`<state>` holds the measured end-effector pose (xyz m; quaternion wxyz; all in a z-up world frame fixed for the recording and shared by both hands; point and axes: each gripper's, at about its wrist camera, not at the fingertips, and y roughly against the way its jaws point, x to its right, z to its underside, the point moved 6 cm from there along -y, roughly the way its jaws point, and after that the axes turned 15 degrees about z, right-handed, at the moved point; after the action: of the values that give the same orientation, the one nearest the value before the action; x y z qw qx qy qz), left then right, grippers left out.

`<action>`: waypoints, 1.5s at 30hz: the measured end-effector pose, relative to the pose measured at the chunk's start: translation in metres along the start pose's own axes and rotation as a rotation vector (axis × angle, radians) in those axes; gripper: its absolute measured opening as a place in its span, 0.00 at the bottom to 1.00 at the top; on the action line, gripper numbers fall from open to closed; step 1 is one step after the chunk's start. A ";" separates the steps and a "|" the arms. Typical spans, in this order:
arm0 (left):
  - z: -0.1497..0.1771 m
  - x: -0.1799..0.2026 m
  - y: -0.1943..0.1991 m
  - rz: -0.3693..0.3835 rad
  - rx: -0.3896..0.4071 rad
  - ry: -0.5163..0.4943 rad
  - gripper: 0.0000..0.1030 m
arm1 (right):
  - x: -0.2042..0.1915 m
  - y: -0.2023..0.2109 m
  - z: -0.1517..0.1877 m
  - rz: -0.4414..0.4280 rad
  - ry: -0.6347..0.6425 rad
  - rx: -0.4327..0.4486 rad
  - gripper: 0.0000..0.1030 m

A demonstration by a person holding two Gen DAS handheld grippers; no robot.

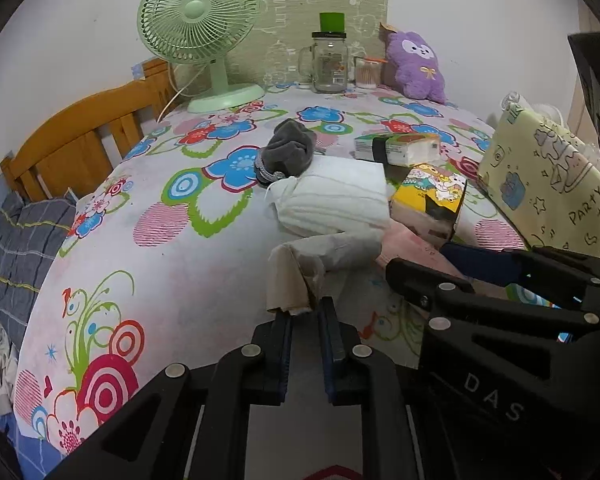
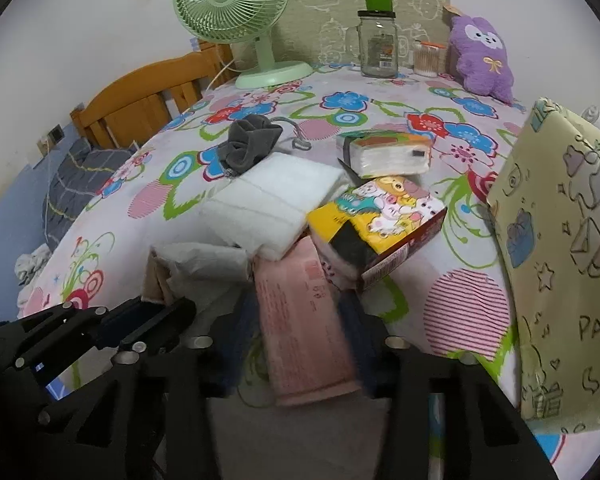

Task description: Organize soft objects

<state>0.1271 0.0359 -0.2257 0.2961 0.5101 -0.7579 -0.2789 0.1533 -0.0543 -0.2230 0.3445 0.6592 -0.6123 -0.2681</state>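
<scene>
A heap of soft packs lies mid-table: a beige tissue pack (image 1: 300, 268) (image 2: 196, 268), a white pack (image 1: 336, 196) (image 2: 276, 204), a pink pack (image 2: 304, 320) (image 1: 412, 246), a yellow cartoon pack (image 2: 380, 216) (image 1: 432, 192) and an orange-topped tissue pack (image 2: 388, 154) (image 1: 400, 146). A grey sock (image 1: 288, 152) (image 2: 250, 142) lies behind them. My left gripper (image 1: 304, 312) stands slightly open right at the beige pack's near edge. My right gripper (image 2: 300, 328) is open, fingers blurred, either side of the pink pack.
A green fan (image 1: 200, 28), a glass jar (image 1: 330, 62), a cotton-swab tub (image 2: 426, 60) and a purple plush (image 1: 416, 64) stand at the back of the floral tablecloth (image 1: 160, 240). A yellow gift bag (image 2: 560, 248) stands at right. A wooden bed frame (image 1: 80, 140) is left.
</scene>
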 end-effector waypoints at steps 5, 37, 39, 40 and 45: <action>0.003 0.004 0.003 0.014 -0.004 0.008 0.08 | 0.002 0.004 0.004 -0.001 -0.011 -0.011 0.41; -0.046 0.053 0.064 0.073 0.148 -0.053 0.07 | 0.039 0.093 -0.028 0.081 -0.082 0.144 0.40; -0.051 0.058 0.066 0.075 0.156 -0.061 0.07 | 0.044 0.097 -0.031 0.086 -0.090 0.150 0.40; -0.055 0.061 0.068 0.076 0.161 -0.068 0.07 | 0.047 0.100 -0.034 0.090 -0.094 0.156 0.40; -0.068 0.072 0.072 0.082 0.178 -0.088 0.07 | 0.058 0.112 -0.043 0.102 -0.112 0.177 0.40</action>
<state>0.1115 -0.0160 -0.1159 0.2269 0.4903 -0.8122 -0.2201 0.1234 -0.1078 -0.1048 0.2634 0.6390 -0.6845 -0.2318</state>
